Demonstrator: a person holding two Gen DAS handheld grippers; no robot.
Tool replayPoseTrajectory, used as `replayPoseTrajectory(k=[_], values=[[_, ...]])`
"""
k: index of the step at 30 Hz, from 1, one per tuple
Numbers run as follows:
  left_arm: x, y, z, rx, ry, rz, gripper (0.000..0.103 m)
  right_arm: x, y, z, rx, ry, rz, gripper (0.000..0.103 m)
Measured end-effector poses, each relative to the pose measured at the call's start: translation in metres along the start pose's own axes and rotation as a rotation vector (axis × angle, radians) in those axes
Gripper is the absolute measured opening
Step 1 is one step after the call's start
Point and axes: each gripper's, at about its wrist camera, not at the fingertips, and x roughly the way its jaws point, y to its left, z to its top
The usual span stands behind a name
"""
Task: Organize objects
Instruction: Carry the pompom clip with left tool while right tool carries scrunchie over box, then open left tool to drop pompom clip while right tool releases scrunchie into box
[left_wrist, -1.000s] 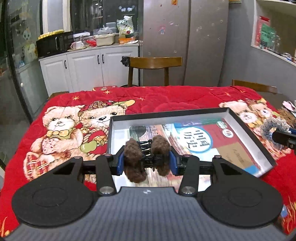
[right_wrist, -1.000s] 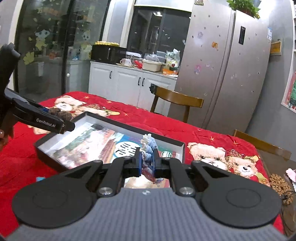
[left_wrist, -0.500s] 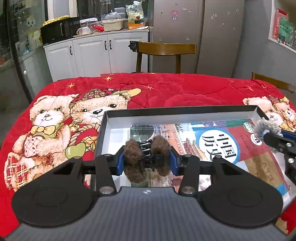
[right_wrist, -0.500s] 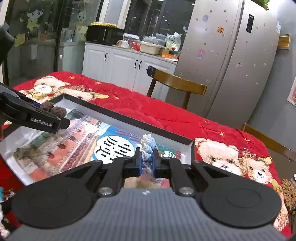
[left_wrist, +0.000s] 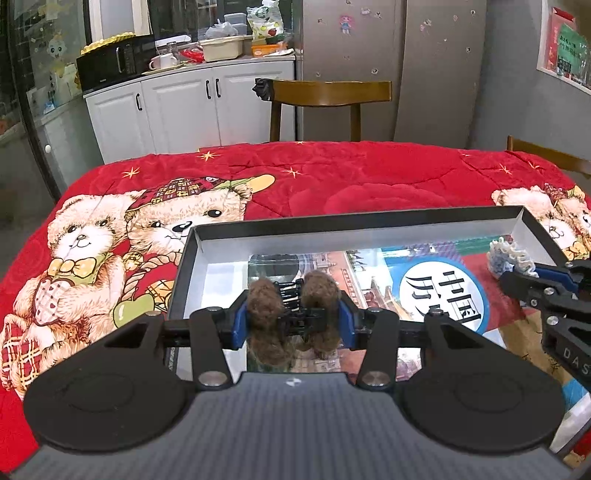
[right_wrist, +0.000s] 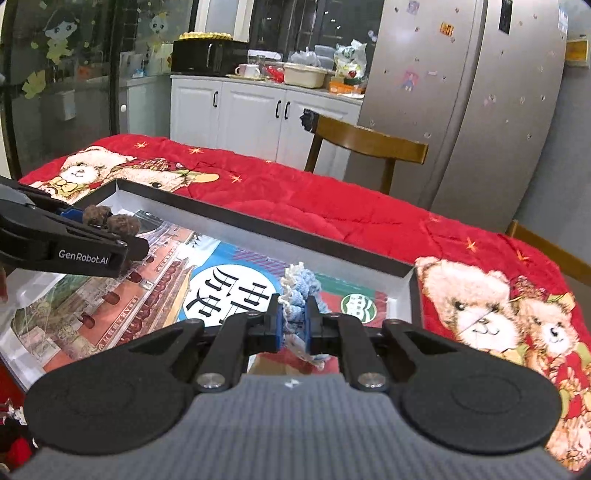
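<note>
left gripper: clamped on a brown fuzzy hair clip, above the near-left part of the tray.
right gripper: pinching a blue-and-cream crochet piece above the tray's right end.
tray: shallow, dark-rimmed, book lying flat inside.
surroundings: red teddy-bear quilt; wooden chair behind the table.

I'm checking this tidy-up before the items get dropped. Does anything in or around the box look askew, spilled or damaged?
Nothing stands out. The shallow box sits flat on the red bear blanket with a history book lying flat inside. The left hand-held gripper holds a brown fuzzy hair clip and the right hand-held gripper a blue-and-white crocheted piece, both over the box.
</note>
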Motion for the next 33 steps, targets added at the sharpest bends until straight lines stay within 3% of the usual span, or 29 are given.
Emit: replayPoseTrajectory(k=[5, 7, 9, 17, 20, 33], values=[[0.001, -0.001, 0.0, 0.01, 0.015, 0.001, 0.053, 0.006, 0.002, -0.001, 0.004, 0.023, 0.029, 0.017], [0.002, -0.001, 0.0, 0.013, 0.022, 0.002, 0.055, 0.008, 0.003, -0.001, 0.003, 0.03, 0.045, 0.022], [0.002, -0.001, 0.0, 0.012, 0.023, 0.002, 0.057, 0.009, 0.004, -0.001, -0.006, 0.036, 0.051, 0.034], [-0.002, -0.002, 0.0, 0.021, 0.015, 0.015, 0.07, 0.007, 0.008, -0.002, -0.03, 0.034, 0.049, 0.046], [-0.003, -0.001, -0.001, 0.022, 0.016, 0.017, 0.075, 0.006, 0.008, -0.002, -0.027, 0.027, 0.055, 0.059], [-0.024, -0.003, -0.002, 0.025, -0.021, 0.035, 0.083, -0.014, 0.008, 0.001, -0.002, -0.012, 0.078, 0.061]])
